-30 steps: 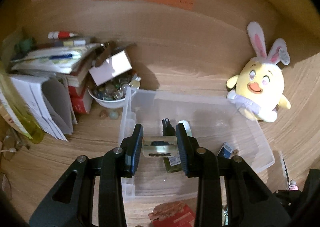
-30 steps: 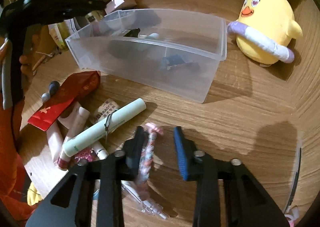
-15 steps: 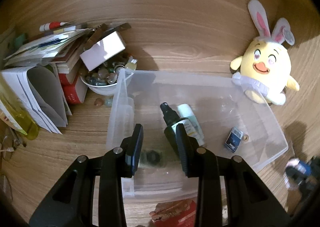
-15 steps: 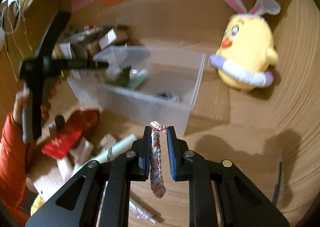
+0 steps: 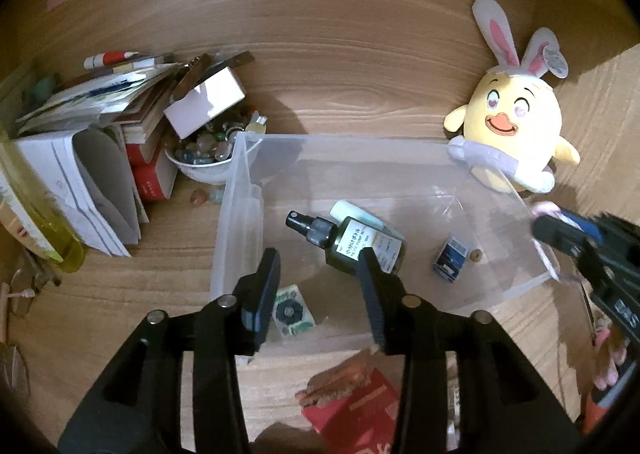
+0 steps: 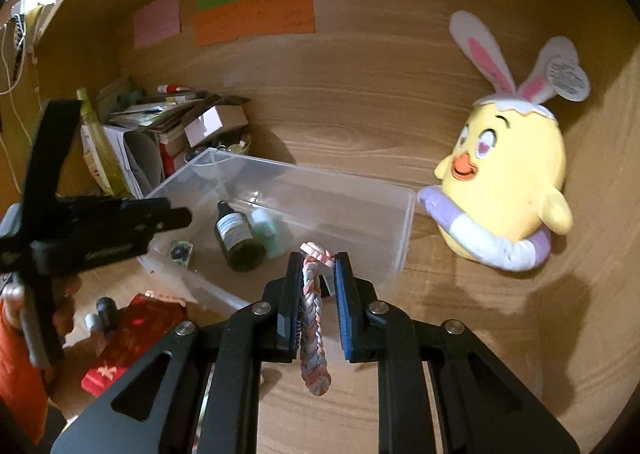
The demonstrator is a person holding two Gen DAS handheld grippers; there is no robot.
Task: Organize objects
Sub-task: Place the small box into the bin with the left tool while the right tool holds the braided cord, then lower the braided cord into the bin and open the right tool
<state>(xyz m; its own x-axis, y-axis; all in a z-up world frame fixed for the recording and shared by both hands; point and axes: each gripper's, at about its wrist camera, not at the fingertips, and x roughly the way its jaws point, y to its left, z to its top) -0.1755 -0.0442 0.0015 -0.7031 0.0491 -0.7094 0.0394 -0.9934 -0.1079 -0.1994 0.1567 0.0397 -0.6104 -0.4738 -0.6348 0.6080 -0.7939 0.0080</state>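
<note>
A clear plastic bin (image 5: 340, 140) (image 6: 404, 222) stands on the wooden desk. Inside lie a dark green spray bottle (image 5: 344, 242) (image 6: 236, 234), a pale green tube (image 5: 356, 212), a small blue box (image 5: 450, 256) and a small green-printed packet (image 5: 292, 314) (image 6: 180, 252). My left gripper (image 5: 318, 274) (image 6: 172, 214) hovers over the bin's near left corner; its jaws are opening with nothing between them. My right gripper (image 6: 318, 258) (image 5: 560, 230) is shut on a pink and grey braided band (image 6: 314, 314), which hangs at the bin's near right wall.
A yellow plush chick with rabbit ears (image 5: 516, 126) (image 6: 508, 190) leans right of the bin. Books and papers (image 5: 100, 114) and a bowl of stones (image 5: 200, 166) crowd the left. A red packet (image 5: 352, 406) (image 6: 128, 342) lies in front of the bin.
My left gripper let go of the small packet, which now lies in the bin, and its jaws widened. My right gripper shut on the braided band and lifted it toward the bin.
</note>
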